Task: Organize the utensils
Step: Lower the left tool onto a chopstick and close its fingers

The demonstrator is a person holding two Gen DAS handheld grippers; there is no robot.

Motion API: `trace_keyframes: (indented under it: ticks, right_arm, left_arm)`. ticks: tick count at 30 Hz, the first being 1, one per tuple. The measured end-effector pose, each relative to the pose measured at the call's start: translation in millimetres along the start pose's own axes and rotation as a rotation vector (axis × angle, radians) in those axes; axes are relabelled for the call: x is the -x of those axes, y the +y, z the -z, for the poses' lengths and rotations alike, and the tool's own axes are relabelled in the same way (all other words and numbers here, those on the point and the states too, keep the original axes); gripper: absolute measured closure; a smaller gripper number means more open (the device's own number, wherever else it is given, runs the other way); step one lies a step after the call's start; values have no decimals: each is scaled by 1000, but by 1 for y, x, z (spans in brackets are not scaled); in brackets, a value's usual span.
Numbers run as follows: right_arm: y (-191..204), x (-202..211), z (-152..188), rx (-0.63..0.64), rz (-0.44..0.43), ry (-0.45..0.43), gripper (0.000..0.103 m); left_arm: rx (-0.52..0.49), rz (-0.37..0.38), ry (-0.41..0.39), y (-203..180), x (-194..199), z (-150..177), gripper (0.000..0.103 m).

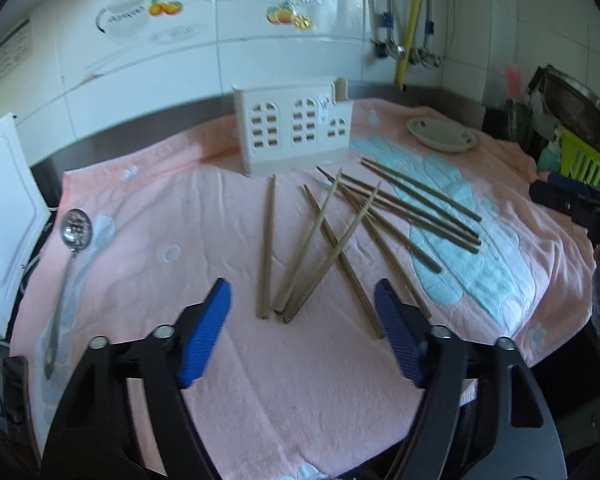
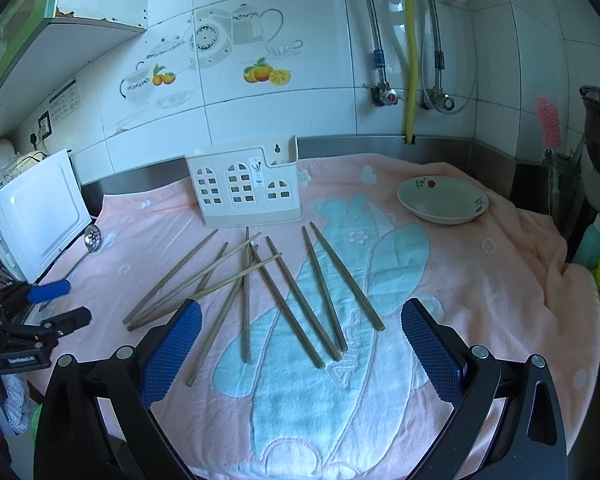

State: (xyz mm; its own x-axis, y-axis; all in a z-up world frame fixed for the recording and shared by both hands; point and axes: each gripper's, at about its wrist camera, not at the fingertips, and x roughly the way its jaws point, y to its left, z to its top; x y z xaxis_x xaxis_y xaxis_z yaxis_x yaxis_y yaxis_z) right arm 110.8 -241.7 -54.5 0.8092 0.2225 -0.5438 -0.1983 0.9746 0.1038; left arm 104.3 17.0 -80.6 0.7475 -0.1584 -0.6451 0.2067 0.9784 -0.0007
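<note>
Chopsticks point(image 2: 260, 296) lie scattered and crossed on pink towel point(image 2: 480, 280), in front of the white utensil holder point(image 2: 244, 192), none inside yet. Left gripper point(image 1: 302, 320) and right gripper point(image 2: 300, 328) both hover spread wide, empty, likely lining up first pick. Slotted spoon point(image 1: 70, 248) lies far left.

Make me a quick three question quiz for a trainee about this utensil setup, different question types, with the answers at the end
1. True or false: the chopsticks already stand inside the white holder.
2. Multiple choice: where does the slotted spoon lie? A) in the bowl B) on the pink towel near its left edge C) inside the holder
3. Fill in: the left gripper and the right gripper both hold ____.

Key
1. False: they lie scattered on the pink towel in front of the holder.
2. B; the bowl looks empty.
3. Nothing: both are open above the towel.
</note>
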Motion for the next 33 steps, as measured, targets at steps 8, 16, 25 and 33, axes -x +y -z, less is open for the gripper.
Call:
trace_keyframes:
  ticks: [8, 16, 25, 33]
  right_arm:
    - [-3, -19, 2, -1, -11, 29, 6]
    - [-9, -29, 3, -24, -23, 43, 6]
    - [-14, -40, 5, -26, -31, 53, 6]
    - [-23, -55, 6, -26, -38, 84, 6]
  left_arm:
    - [-46, 82, 49, -3, -31, -3, 60]
    - [-115, 147, 96, -10, -57, -5, 75]
    - [-145, 165, 171, -6, -92, -10, 79]
    - [-173, 176, 197, -6, -103, -11, 88]
